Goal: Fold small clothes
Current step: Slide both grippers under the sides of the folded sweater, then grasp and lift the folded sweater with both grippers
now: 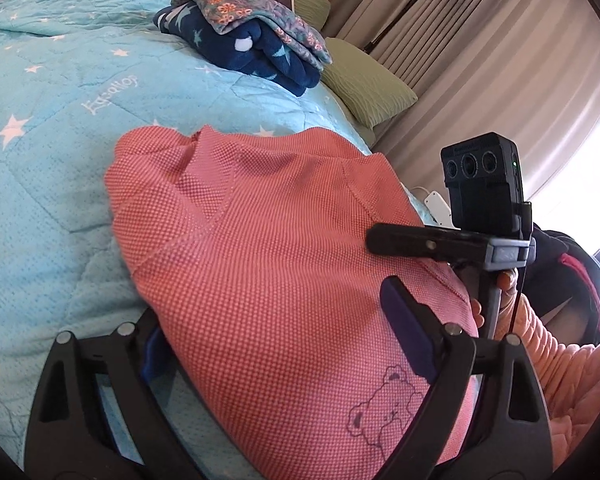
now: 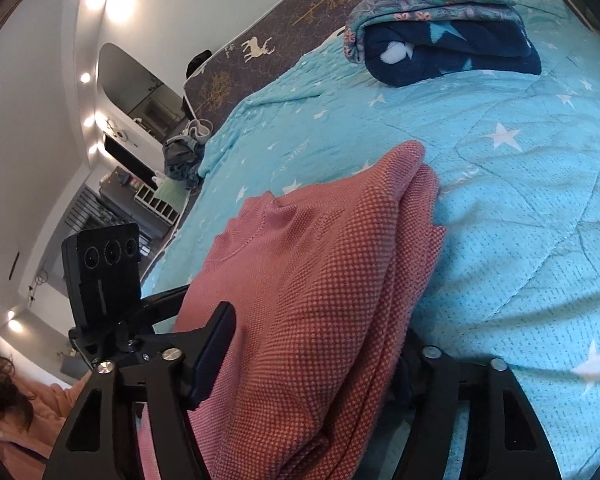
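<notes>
A pink knitted garment [image 1: 260, 240] [image 2: 320, 240] with a bear drawing [image 1: 384, 404] lies folded on the light blue star quilt [image 1: 40, 140] [image 2: 520, 220]. My left gripper [image 1: 272, 308] straddles its near end with the jaws wide. The cloth fills the gap, but the right pad [image 1: 408, 332] stands clear above it. My right gripper [image 2: 320, 320] holds the other side. Its left pad [image 2: 216, 356] presses into the fabric, and the right finger is hidden under the cloth. Each view shows the other gripper's camera block at the garment's edge.
A stack of folded clothes [image 1: 252, 40] [image 2: 440, 32], floral on navy, sits farther up the bed. Green pillows [image 1: 364, 84] lie by the curtain. A person's peach sleeve [image 1: 560, 360] is at the right. A dark patterned sheet [image 2: 260, 52] edges the quilt.
</notes>
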Demonstrator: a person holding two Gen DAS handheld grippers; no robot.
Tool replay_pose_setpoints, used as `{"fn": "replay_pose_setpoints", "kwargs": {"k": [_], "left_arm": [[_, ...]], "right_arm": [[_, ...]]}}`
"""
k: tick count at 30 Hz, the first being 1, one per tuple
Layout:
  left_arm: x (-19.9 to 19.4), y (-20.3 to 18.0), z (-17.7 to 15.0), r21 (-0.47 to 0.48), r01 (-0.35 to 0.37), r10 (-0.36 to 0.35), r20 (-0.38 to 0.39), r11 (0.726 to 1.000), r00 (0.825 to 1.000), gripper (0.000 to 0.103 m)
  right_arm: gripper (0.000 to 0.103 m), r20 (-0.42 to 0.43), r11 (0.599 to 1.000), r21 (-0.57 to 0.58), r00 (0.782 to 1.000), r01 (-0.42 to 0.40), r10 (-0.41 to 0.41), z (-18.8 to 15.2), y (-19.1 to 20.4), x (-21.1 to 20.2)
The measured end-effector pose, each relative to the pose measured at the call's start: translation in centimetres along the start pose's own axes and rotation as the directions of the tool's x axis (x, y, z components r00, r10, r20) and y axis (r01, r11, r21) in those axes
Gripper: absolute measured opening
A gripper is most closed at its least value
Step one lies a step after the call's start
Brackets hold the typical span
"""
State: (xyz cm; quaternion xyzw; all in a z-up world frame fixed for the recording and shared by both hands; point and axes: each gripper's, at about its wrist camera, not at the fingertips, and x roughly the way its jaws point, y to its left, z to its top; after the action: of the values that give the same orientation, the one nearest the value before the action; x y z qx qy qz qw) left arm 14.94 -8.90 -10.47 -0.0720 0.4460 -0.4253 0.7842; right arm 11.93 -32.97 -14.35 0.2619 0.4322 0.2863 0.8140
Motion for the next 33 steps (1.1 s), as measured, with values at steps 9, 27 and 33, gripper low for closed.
{"fn": "replay_pose_setpoints", "kwargs": {"k": [9,27,33], "left_arm": [[-2.7,-2.7,1.0,0.059,-0.142,0.136,0.097,0.988,0.986,0.026],[-9.1,-14.2,28.5,0.282,-0.348,0.166,0.513,0.894,0.842,0.025],[-3.0,-9.6,34.7,0.189,-0.398,0.26,0.5,0.898,0.826,0.026]], "right_arm": [[0.017,0.089,0.995,0.035,0.991,0.099,-0.101,-0.5,2.6,-2.6],[0.016,0.585,0.939,-0.186,0.8,0.289,-0.131,20.5,12.4,-20.4],[0.017,0.593,0.947,-0.138,0.79,0.291,-0.156,28.4,8.3,-16.7]]}}
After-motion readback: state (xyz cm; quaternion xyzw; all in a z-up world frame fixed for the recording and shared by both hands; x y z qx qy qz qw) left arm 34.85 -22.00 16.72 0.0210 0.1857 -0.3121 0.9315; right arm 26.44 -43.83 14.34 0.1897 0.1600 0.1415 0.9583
